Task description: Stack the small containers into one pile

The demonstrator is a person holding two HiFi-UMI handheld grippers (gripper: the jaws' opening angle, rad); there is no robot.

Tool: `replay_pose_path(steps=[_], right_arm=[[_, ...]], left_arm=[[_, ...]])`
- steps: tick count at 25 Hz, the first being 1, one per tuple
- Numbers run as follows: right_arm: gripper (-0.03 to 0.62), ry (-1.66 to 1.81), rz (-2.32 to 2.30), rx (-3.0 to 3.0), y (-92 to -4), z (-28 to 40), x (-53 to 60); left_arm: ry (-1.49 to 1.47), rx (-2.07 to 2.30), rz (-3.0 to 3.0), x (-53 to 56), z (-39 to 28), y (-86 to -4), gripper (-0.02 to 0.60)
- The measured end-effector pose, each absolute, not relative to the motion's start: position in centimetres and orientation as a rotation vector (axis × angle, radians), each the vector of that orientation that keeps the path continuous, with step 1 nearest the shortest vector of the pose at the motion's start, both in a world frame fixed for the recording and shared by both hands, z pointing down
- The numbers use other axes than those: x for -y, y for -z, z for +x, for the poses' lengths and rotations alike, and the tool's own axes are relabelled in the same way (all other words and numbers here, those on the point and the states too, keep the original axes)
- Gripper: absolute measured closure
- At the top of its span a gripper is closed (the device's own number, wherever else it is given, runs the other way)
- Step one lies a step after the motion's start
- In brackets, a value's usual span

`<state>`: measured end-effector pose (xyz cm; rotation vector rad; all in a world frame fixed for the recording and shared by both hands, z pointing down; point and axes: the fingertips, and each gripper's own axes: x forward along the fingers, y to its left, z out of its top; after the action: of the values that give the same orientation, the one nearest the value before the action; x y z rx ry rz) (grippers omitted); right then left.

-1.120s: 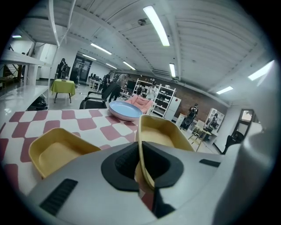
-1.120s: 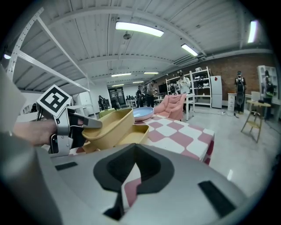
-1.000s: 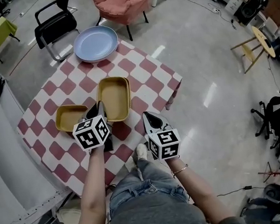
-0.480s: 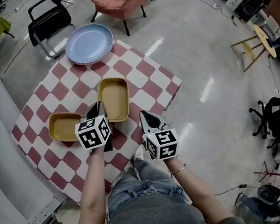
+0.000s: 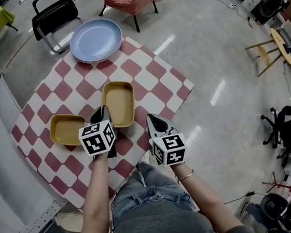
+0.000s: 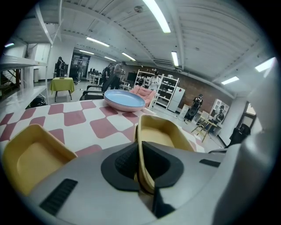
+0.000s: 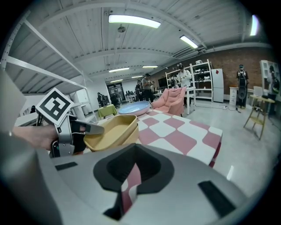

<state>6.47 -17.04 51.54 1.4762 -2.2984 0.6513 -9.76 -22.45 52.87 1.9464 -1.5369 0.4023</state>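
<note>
**Head view.** Desk (image 5: 149, 79) under a red-and-white checked cloth. Larger mustard-yellow rectangular plastic container (image 5: 119, 102) at centre. Smaller mustard-yellow plastic container (image 5: 66, 129) at its 8 o'clock, near but apart. Pale-blue round plate (image 5: 96, 39) at the desk's 11 o'clock corner. Left gripper (image 5: 103, 114) sits at the larger container's near-left corner. Right gripper (image 5: 154, 121) is at its 4 o'clock, by the desk edge.

**Left gripper view.** Jaws clenched on the larger container's near rim. A rim pinch probably serves to lift or shift it for nesting. Smaller container at 9 o'clock, untouched.

**Right gripper view.** Jaws drawn to a thin slit, grasping nothing; the cloth shows through. Held back, likely waiting. Larger container at 10 o'clock looks tipped up at its gripped end.

**Writing.** None legible, only square black-and-white markers on the gripper cubes.
</note>
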Motion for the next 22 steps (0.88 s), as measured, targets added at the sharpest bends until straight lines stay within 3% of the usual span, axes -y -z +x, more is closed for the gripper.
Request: replay_pose_path(steps=[14, 22], right_arm=[[0.585, -0.657, 1.446, 2.315, -51.70, 6.02, 17.36], [0.585, -0.644, 1.438, 2.330, -51.29, 6.21, 17.42]], left_arm=[[-0.474, 1.574, 1.989, 22.54, -9.54, -52.97, 0.548], [-0.500, 1.617, 1.983, 22.29, -9.92, -52.64, 0.493]])
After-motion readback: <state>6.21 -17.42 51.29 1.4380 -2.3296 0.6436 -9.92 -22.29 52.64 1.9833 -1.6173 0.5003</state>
